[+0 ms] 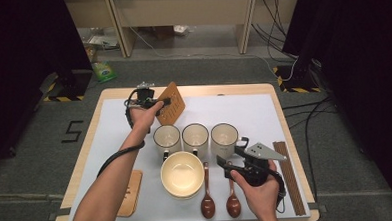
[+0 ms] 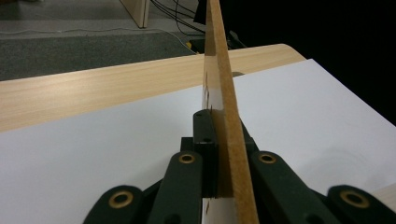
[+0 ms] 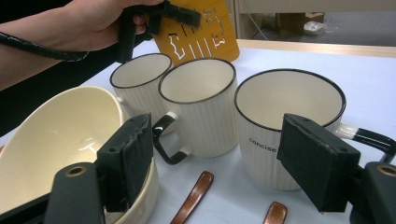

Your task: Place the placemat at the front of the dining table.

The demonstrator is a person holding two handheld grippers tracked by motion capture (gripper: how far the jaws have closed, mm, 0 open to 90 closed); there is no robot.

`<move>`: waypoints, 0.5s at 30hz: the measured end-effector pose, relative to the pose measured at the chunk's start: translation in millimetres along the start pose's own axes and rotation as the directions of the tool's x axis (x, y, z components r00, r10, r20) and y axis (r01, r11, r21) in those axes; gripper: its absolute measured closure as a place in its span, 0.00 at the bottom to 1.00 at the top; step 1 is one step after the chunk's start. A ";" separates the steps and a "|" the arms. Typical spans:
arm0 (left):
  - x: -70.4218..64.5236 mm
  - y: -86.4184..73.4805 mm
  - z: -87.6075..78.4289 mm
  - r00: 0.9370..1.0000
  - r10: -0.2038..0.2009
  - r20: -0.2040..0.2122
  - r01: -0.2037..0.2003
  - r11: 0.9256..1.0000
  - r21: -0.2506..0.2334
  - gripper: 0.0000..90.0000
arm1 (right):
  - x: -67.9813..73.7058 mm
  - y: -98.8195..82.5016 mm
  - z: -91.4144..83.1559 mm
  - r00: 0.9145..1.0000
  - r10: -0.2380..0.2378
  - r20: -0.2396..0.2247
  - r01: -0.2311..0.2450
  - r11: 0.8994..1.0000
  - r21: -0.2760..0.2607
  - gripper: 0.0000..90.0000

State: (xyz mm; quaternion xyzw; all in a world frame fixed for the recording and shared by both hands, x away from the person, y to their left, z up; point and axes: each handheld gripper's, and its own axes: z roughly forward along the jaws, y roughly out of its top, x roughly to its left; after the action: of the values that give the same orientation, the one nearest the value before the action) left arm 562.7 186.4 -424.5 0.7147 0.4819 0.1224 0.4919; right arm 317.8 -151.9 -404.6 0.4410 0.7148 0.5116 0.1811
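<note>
My left gripper (image 1: 159,103) is shut on a thin wooden coaster (image 1: 171,102) with cut-out letters, held above the back of the table. In the left gripper view the coaster (image 2: 224,107) stands edge-on between the jaws. The right gripper view shows that coaster (image 3: 198,32) behind the mugs. My right gripper (image 1: 226,161) is open near the table's front right, with nothing between its pads (image 3: 128,161). It points at three white ribbed mugs (image 1: 195,138) in a row; the nearest mug (image 3: 289,123) is straight ahead. A cream bowl (image 1: 182,174) sits in front of the mugs.
Two brown spoons (image 1: 207,202) lie by the bowl at the front edge. A second wooden coaster (image 1: 129,193) lies at the front left. Dark chopsticks (image 1: 289,174) run along the right edge. A white sheet (image 1: 244,111) covers the wooden table.
</note>
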 end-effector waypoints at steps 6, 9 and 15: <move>1.3 -1.7 5.0 1.000 -0.019 0.009 0.019 1.000 0.015 0.96 | -0.1 -0.6 0.6 1.000 -0.002 0.000 0.002 1.000 0.000 0.30; 1.7 -2.4 7.4 1.000 -0.025 0.011 0.025 1.000 0.018 0.96 | 0.2 -1.2 0.9 1.000 -0.003 -0.001 0.003 1.000 0.001 0.30; 2.2 -3.4 11.2 0.999 -0.036 0.014 0.035 0.999 0.031 0.95 | -1.0 -1.1 -0.1 1.000 -0.001 0.000 0.001 1.000 0.000 0.30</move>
State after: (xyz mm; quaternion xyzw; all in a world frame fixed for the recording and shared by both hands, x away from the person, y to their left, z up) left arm 569.1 181.8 -433.5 0.7142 0.4929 0.1011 0.4865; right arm 317.7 -152.8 -405.7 0.4406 0.7150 0.5116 0.1811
